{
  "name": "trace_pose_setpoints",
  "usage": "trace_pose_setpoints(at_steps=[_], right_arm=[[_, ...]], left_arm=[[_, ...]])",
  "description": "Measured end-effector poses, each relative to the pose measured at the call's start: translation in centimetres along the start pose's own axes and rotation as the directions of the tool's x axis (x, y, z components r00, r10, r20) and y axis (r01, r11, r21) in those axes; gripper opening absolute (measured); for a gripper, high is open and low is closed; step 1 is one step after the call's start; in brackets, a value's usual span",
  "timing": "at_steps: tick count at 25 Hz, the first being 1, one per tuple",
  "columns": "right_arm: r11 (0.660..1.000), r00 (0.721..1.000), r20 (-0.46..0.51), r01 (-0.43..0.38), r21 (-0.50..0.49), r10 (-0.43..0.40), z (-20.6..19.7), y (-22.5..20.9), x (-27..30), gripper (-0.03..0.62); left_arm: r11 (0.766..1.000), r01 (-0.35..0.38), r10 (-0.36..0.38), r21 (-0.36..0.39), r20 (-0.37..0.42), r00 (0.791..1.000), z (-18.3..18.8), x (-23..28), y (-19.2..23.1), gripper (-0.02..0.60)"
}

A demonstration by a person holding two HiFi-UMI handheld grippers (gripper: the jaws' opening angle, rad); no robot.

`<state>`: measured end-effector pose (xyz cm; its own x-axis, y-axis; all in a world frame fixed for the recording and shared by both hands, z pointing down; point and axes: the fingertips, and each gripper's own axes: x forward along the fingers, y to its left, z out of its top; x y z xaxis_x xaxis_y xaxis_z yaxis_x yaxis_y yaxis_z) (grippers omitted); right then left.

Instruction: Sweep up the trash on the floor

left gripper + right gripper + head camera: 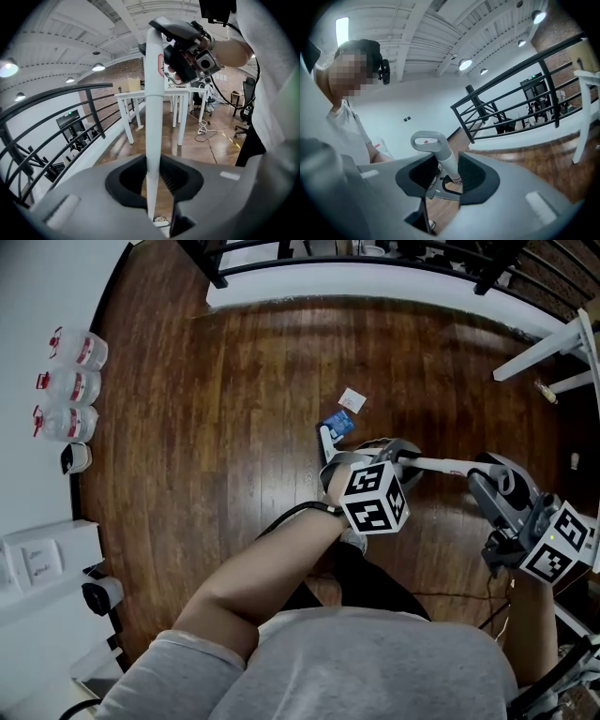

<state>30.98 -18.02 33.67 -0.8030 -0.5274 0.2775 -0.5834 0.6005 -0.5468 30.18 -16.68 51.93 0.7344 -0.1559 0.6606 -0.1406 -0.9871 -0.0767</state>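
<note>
At 12 o'clock from the left gripper [153, 180] lies the trash [352, 399] on the floor [234, 381], while its jaws and those of the right gripper [443, 171] are closed on the broom handle [153, 117], likely for leverage.

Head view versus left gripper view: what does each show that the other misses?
Head view only: water bottles by the wall and the left marker cube. Left gripper view only: ceiling lamps and the left claw shut on the white handle. Both: that handle, the right claw gripping it higher up, and the black railing.
</note>
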Motion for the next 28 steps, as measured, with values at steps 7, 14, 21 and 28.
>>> trace_pose_setpoints(at_steps=[7,14,21,28], right_arm=[[0.999,0.999,-0.009,-0.042,0.021,0.042,-0.1,-0.7,-1.7,0.138],[0.986,0.983,-0.075,-0.169,-0.013,0.167,0.0,3.8,-0.3,0.144],[0.960,0.953,-0.119,-0.277,0.034,0.279,-2.6,9.9,1.0,0.144],[0.916,0.890,-0.222,-0.401,0.029,0.397,-9.2,20.0,2.9,0.144]], left_arm=[[1.000,-0.008,0.008,0.009,-0.062,0.998,1.0,0.7,-0.6,0.081],[0.998,-0.055,0.050,-0.038,-0.117,0.992,0.1,-3.2,-2.1,0.081],[0.984,-0.135,0.120,-0.114,-0.134,0.984,-2.8,-8.7,-6.6,0.081],[0.951,-0.232,0.196,-0.206,-0.179,0.964,-8.5,-16.0,-14.7,0.081]])
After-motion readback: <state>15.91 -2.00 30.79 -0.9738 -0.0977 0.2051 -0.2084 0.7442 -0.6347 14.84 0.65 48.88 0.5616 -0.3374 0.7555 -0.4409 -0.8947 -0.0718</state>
